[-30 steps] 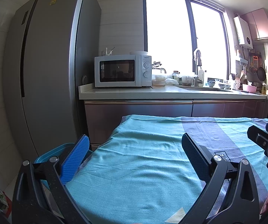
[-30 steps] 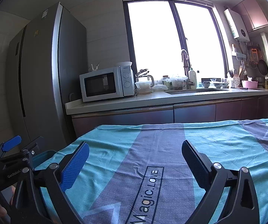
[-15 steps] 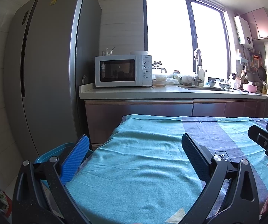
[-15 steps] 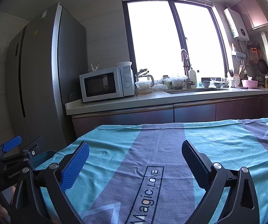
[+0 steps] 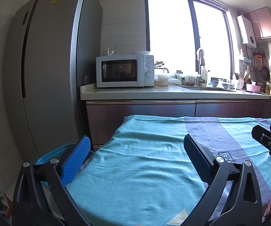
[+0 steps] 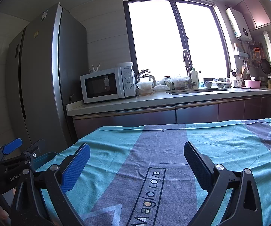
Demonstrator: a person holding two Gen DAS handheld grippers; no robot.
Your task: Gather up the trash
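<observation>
Nearest you, your left gripper [image 5: 135, 158] hangs over the near left part of the teal and grey cloth [image 5: 146, 169], its blue-padded fingers [image 5: 75, 162] spread wide with nothing between them. Your right gripper [image 6: 135, 162] hangs likewise over the cloth's grey band, just above the printed words "Magic.LOVE" [image 6: 150, 194], jaws wide and empty. Each tool shows at the edge of the other's view, so the two sit side by side.

Beside the table's left edge, partly hidden by the left finger, stands a blue bin [image 5: 48, 156]. No piece of trash is visible on the cloth. Low at the left view's corner, on the floor, lies a crumpled item [image 5: 1, 201]; what it is cannot be told.

Beyond the table runs the counter [image 5: 173, 93] with a white microwave [image 5: 124, 71], and the grey refrigerator [image 5: 47, 71] stands to its left.
</observation>
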